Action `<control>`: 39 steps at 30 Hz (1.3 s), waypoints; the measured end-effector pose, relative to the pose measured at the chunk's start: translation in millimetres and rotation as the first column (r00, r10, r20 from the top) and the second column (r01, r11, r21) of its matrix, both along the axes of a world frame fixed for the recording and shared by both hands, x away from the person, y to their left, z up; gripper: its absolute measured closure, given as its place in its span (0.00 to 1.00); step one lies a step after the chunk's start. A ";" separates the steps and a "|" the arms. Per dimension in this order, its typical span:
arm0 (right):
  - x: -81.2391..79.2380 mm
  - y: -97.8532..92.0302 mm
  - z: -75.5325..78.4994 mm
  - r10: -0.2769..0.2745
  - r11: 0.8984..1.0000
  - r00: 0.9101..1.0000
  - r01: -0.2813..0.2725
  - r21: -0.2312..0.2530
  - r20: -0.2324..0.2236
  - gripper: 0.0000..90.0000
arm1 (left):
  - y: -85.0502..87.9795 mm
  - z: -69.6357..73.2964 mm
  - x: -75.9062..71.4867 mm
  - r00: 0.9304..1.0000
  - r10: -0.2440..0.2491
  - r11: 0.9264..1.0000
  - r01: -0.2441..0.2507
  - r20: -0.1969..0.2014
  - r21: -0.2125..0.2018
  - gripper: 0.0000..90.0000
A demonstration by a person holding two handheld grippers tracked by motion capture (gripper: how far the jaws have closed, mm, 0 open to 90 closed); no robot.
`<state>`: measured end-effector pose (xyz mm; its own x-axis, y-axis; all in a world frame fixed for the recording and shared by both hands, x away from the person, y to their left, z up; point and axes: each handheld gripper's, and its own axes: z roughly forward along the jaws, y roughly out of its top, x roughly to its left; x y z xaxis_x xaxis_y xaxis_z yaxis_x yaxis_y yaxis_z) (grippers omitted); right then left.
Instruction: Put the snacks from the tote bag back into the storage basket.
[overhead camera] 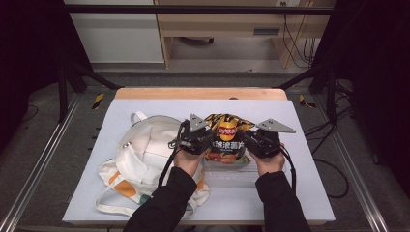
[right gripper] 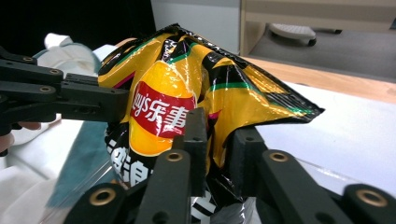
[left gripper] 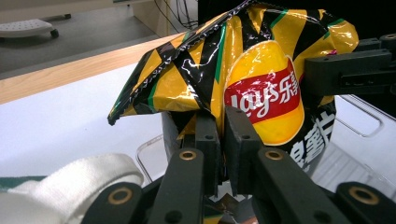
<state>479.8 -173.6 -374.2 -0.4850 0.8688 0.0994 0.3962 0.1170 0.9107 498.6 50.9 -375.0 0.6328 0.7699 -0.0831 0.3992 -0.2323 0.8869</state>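
Forearms in dark sleeves come in side by side, each hand wrapped round a gripper, both grippers aimed inward at the chip bag (overhead camera: 226,137) between them. The left gripper (overhead camera: 205,139) meets the bag's left edge, the right gripper (overhead camera: 247,140) its right edge, so the bag stands upright between the two sets of fingers.

From the left gripper view, the fingers (left gripper: 207,140) stand nearly together with a fold of the bag's foil caught in the narrow gap; the pads look pressed on it. From the right gripper view, the fingers (right gripper: 194,135) are a little wider apart, with a crumpled fold of the bag running down between them and touching both.

Below the fingers sits a clear tray (overhead camera: 251,170), and the bag's lower end reaches down into it; whether the bag rests on the tray's floor I cannot tell. Beyond the left gripper's outer side lies a white backpack (overhead camera: 145,145) on the table (overhead camera: 300,193), its strap just under that gripper's fingers in the left gripper view.
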 end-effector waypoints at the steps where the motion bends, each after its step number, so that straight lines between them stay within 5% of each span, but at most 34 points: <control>1: 1.3 0.5 -0.8 -0.006 1.000 1.000 0.006 -0.001 0.006 0.85 | -0.5 -0.7 1.2 1.000 0.002 1.000 -0.002 0.000 -0.005 0.93; 13: 13.9 0.2 -6.7 -0.045 0.999 0.998 0.046 -0.018 0.049 0.73 | -5.2 -4.6 13.0 0.999 0.034 0.999 -0.033 0.016 -0.004 0.89; 25: 24.1 -2.2 -11.0 -0.075 0.997 0.994 0.076 -0.003 0.077 0.48 | -2.5 -8.2 22.8 0.998 0.061 0.998 -0.061 0.010 -0.018 0.62; 39: 9.1 -14.1 2.4 -0.098 0.995 0.980 0.094 0.033 0.173 0.27 | 10.9 -2.2 12.4 1.000 -0.003 0.999 0.004 0.031 -0.038 0.46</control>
<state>489.0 -187.8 -371.8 -0.4113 0.9105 0.0425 0.2400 0.0632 0.9687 511.1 61.8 -377.2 0.6384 0.7642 -0.0924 0.3706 -0.1999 0.9070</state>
